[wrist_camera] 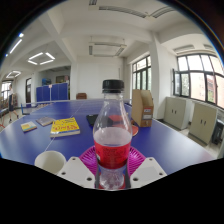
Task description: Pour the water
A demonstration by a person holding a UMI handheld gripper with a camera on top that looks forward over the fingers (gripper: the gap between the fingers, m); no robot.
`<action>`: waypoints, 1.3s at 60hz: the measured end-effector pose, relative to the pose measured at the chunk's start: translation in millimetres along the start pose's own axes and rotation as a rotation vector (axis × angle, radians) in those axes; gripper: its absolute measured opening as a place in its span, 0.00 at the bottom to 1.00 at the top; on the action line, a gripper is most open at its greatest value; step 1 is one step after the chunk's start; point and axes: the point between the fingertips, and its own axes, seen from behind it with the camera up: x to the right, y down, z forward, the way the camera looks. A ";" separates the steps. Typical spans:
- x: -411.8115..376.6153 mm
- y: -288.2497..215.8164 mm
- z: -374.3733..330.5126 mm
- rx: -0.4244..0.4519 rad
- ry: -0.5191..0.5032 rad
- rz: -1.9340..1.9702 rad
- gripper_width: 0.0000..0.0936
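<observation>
Bottle (112, 130), capped, red liquid inside, pinched upright between jaws above blue table (30, 140). Grasp step judged done; cap removal needed before tilting toward white cup (49, 160).

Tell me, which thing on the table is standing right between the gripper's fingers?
The bottle with red drink and a black cap. The yellow book and white cup sit off to the side.

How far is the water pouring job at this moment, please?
Done: the tool is shut on the bottle, which holds red liquid. In hand: the bottle is upright with its black cap on. Left: opening and pouring, perhaps into the white cup beside it on the blue table.
</observation>
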 end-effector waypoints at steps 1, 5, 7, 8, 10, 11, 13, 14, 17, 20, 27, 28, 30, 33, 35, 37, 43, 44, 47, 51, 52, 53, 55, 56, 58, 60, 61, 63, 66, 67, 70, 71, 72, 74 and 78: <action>-2.6 0.2 -6.0 0.003 0.001 0.000 0.40; -5.6 2.0 -9.2 0.001 0.000 -0.021 0.52; -6.1 7.0 -10.5 -0.015 0.000 -0.037 0.57; -5.3 11.9 -10.8 -0.037 0.003 -0.041 0.60; -0.2 14.0 2.6 -0.082 0.008 -0.046 0.73; -1.5 17.7 1.4 -0.101 0.008 -0.046 0.81; -4.1 20.4 -3.3 -0.122 0.006 -0.043 0.92; -3.6 19.4 -6.4 -0.124 0.012 -0.039 0.89; 2.2 9.3 -6.4 -0.141 0.042 -0.032 0.90; -0.8 7.3 -32.1 -0.151 0.049 -0.029 0.92; -7.5 -4.4 -80.2 -0.186 0.065 -0.019 0.91; -8.3 -4.8 -90.3 -0.192 0.070 -0.018 0.91; -9.8 -5.8 -110.7 -0.205 0.080 -0.016 0.91; -13.1 -7.8 -144.3 -0.223 0.093 -0.014 0.91; -11.5 -11.9 -160.5 -0.241 0.101 -0.013 0.91; -17.6 -7.4 -181.4 -0.249 0.106 -0.010 0.91; -28.1 -9.3 -252.0 -0.273 0.122 -0.013 0.91; -26.4 -16.4 -268.0 -0.280 0.123 -0.015 0.91; -32.6 -13.4 -298.7 -0.285 0.132 -0.028 0.91; -35.0 -17.2 -344.7 -0.290 0.144 -0.039 0.91; -37.5 -14.7 -352.5 -0.289 0.147 -0.039 0.91; -37.0 -20.4 -364.5 -0.292 0.148 -0.038 0.91; -42.9 -20.1 -382.1 -0.284 0.146 -0.038 0.91; -44.3 -20.5 -389.4 -0.280 0.145 -0.040 0.91; -45.5 -21.3 -404.5 -0.277 0.148 -0.043 0.91; -46.4 -22.5 -418.7 -0.273 0.150 -0.049 0.91; -45.2 -26.3 -424.0 -0.271 0.151 -0.052 0.91; -46.0 -26.3 -436.5 -0.266 0.156 -0.059 0.91; -47.5 -28.3 -449.1 -0.257 0.158 -0.065 0.91; -48.0 -29.0 -452.7 -0.254 0.158 -0.065 0.91; -48.7 -31.4 -462.8 -0.245 0.158 -0.066 0.91; -46.5 -31.8 -465.6 -0.242 0.157 -0.066 0.91; -47.9 -32.8 -468.3 -0.241 0.155 -0.064 0.91; -48.5 -34.5 -473.4 -0.240 0.153 -0.062 0.91; -46.7 -37.5 -478.4 -0.224 0.155 -0.063 0.91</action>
